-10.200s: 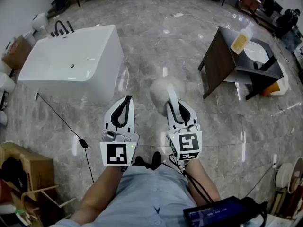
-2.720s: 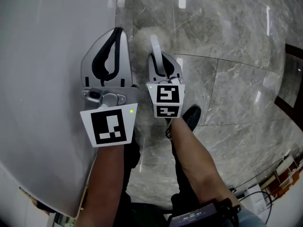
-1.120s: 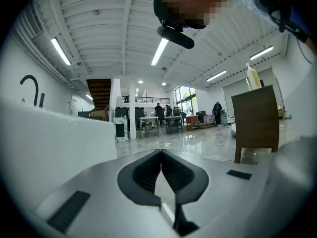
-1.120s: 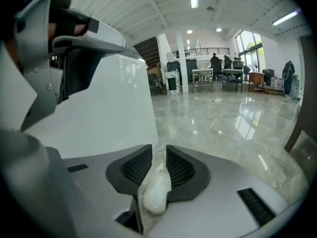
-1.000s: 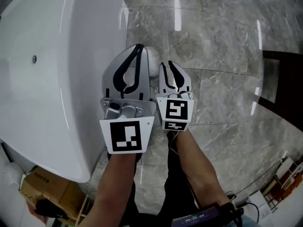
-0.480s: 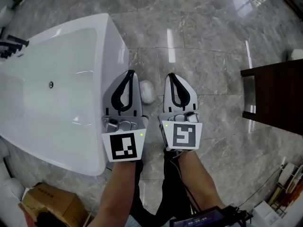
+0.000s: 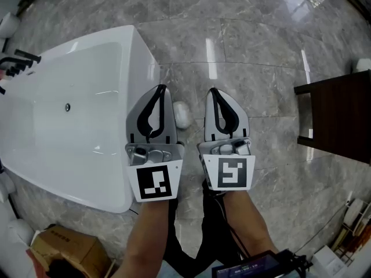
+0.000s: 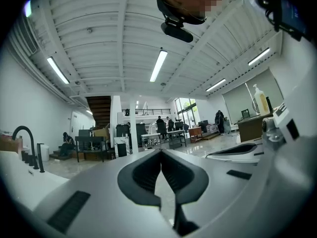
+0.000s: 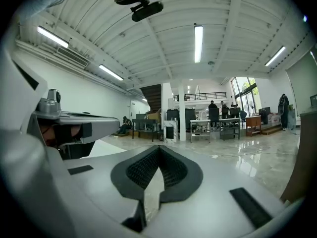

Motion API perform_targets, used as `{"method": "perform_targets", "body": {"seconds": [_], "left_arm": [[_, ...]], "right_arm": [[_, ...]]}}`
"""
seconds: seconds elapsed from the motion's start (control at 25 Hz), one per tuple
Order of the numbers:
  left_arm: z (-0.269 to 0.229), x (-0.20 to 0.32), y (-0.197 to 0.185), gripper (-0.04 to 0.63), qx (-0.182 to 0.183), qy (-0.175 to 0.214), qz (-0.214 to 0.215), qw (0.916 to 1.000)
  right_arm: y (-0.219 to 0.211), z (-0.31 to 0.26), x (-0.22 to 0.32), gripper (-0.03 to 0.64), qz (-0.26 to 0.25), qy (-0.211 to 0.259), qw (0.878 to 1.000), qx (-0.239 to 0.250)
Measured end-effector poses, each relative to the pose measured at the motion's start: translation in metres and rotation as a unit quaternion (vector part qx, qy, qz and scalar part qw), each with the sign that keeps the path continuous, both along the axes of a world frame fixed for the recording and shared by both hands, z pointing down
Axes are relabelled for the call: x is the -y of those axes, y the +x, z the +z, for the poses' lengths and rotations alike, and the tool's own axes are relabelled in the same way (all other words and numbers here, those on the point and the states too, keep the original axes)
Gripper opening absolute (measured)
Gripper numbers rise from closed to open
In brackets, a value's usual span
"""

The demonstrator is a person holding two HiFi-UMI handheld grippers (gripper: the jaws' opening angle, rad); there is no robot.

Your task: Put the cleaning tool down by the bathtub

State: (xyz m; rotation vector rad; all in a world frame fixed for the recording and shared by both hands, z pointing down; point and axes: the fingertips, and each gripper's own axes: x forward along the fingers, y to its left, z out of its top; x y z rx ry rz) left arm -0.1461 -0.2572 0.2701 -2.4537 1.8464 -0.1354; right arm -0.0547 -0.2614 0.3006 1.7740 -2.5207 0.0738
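Observation:
The cleaning tool (image 7: pixel 182 114), a white fluffy pad, lies on the grey marble floor right beside the white bathtub (image 7: pixel 64 155) wall. It shows in the gap between my two grippers, and neither touches it. My left gripper (image 7: pixel 160 89) hangs above the tub's edge with its jaws together and nothing in them. The jaws of my right gripper (image 7: pixel 213 91) are closing, tips meeting, with nothing between them. In the gripper views both point level across the hall: left gripper (image 8: pixel 160 153), right gripper (image 9: pixel 159 148). The tool is out of sight there.
The tub's black faucet (image 7: pixel 22 61) is at its far left end. A dark wooden table (image 7: pixel 339 117) stands to the right. A cardboard box (image 7: pixel 64 252) sits at the lower left. The person's legs are under the grippers. Desks and people stand far across the hall.
The right gripper let go of the cleaning tool by the tub and its jaws came together. Both grippers rose and pulled back, so the tool now lies uncovered on the floor.

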Motion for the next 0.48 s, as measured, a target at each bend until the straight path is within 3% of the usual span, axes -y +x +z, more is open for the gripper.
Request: {"method": "perform_targets", "body": {"seconds": [0.48], "left_arm": [[0.0071,0.0021,0.0101,0.017,0.010,-0.002,0.008,0.9999]], "right_arm": [[0.0045,-0.0028,0.0047,0.012,-0.005,0.015,1.000,-0.003]]}}
